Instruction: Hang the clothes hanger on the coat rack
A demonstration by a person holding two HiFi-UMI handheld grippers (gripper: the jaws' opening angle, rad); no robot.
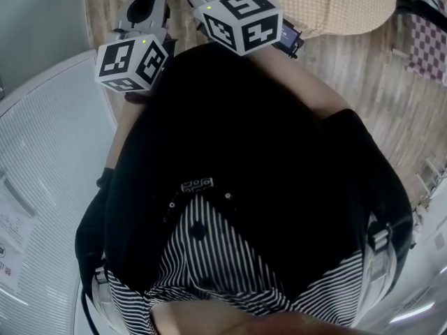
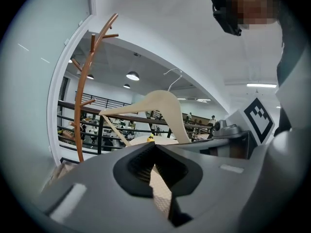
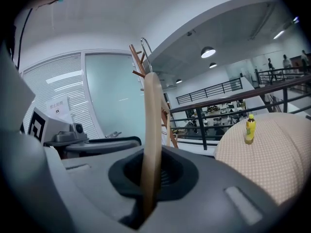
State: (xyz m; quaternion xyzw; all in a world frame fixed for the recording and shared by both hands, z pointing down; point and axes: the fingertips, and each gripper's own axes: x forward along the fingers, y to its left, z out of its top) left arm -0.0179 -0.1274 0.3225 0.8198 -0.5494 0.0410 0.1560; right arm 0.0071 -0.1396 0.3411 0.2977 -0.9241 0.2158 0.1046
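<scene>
Holding the clothes hanger [image 3: 150, 130] up in the air, pinched edge-on in the right gripper [image 3: 151, 171], hook on top. Left gripper [image 2: 154, 147] alongside, tips pressed together on nothing. Not on the coat rack [image 2: 77, 120] yet, over there by the glass wall.

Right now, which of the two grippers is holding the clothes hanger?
The right gripper: the pale wooden clothes hanger stands clamped between its jaws. The left gripper has nothing between its jaws and only sees it from the side.
</scene>
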